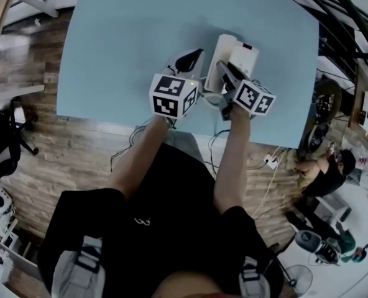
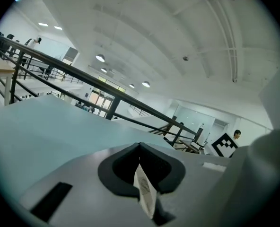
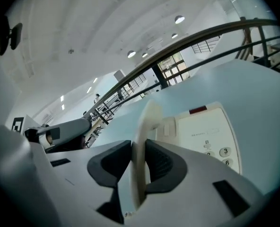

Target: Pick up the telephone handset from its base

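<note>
A white telephone base [image 1: 246, 56] stands on the light blue table [image 1: 122, 42], its keypad and red light facing up [image 3: 207, 132]. The cream handset [image 1: 222, 53] lies along the base's left side. My right gripper [image 1: 226, 74] reaches over the near end of the phone. In the right gripper view the handset [image 3: 148, 122] stands edge-on between the jaws, and my right gripper [image 3: 139, 163] is shut on it, both pads against its sides. My left gripper [image 1: 190, 61] hovers just left of the phone, shut [image 2: 142, 174], holding nothing.
The table's near edge runs just below the grippers, with wooden floor beyond it. Cables and a power strip [image 1: 271, 161] lie on the floor at the right, near a seated person [image 1: 331, 166]. A dark railing [image 3: 187, 46] runs behind the table.
</note>
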### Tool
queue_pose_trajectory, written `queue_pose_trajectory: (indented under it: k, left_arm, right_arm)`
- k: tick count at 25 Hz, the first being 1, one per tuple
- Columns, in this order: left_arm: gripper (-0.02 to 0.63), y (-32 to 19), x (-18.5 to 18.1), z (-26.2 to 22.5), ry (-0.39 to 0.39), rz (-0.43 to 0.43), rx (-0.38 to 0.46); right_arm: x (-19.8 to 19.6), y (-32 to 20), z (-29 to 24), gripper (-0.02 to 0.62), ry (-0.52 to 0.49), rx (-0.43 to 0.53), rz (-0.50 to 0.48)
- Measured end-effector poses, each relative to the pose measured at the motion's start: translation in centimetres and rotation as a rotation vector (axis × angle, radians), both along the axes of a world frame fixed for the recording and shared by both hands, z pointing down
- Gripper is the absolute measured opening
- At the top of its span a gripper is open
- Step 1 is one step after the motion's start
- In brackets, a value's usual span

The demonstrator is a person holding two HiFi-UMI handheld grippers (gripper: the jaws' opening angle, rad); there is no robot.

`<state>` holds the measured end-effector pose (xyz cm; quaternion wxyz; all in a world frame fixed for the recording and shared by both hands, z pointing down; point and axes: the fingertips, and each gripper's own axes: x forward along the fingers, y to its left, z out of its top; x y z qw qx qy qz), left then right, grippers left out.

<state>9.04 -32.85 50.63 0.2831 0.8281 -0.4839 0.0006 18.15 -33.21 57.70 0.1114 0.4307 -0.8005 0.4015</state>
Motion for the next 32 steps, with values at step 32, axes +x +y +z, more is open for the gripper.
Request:
queue_pose_trajectory:
  k: [32]
  left_arm:
    - [0.000, 1.1, 4.9, -16.9, -0.075, 0.056, 0.389]
  right_arm:
    - [7.7, 4.4, -25.8, 0.083, 0.134, 0.833, 0.226]
